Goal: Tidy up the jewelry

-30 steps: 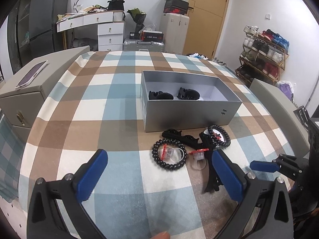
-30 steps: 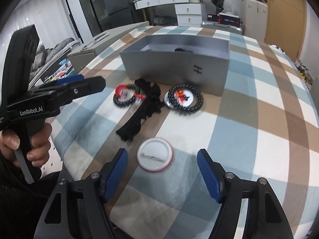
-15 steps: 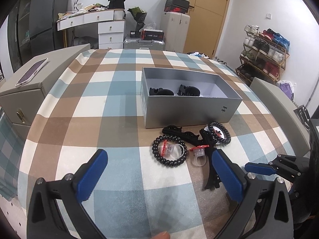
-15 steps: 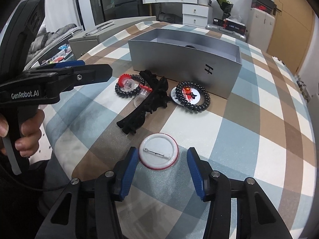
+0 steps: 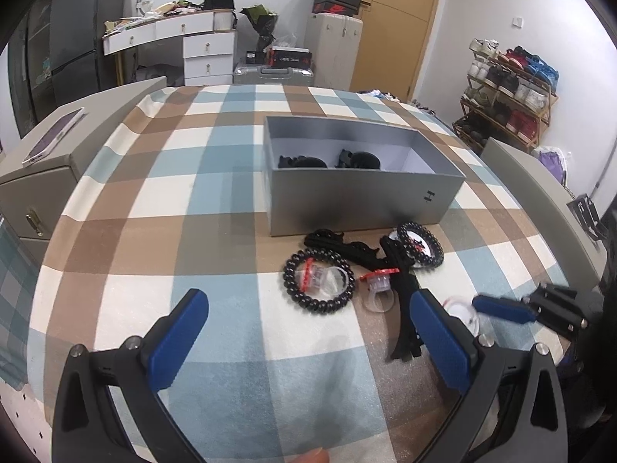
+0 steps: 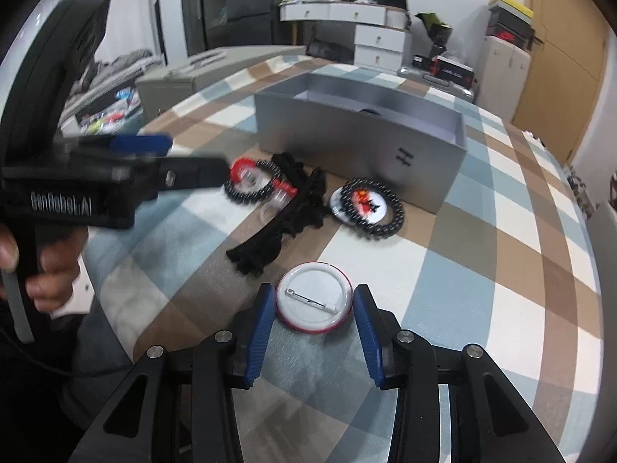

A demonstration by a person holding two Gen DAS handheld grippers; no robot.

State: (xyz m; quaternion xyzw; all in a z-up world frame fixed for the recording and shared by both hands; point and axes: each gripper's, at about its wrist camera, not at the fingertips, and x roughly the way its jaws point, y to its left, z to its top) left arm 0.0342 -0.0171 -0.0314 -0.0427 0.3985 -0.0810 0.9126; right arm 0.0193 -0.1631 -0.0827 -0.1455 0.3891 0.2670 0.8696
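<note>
Two dark pieces lie in the grey box [image 5: 362, 200]. Bracelets and hair clips remain outside. The right gripper [image 6: 314, 308] is closing around the pin badge [image 6: 314, 303] — pads not yet pressing; the left gripper [image 5: 308, 332] stands released.

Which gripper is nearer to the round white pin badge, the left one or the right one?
Right. The right gripper has the pin badge between its closing jaws on the checked cloth. The left gripper is open and off to the side, away from the badge.

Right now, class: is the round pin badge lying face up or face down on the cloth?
Face down: the pin badge shows its white back and metal pin. The right gripper is closing around it.
</note>
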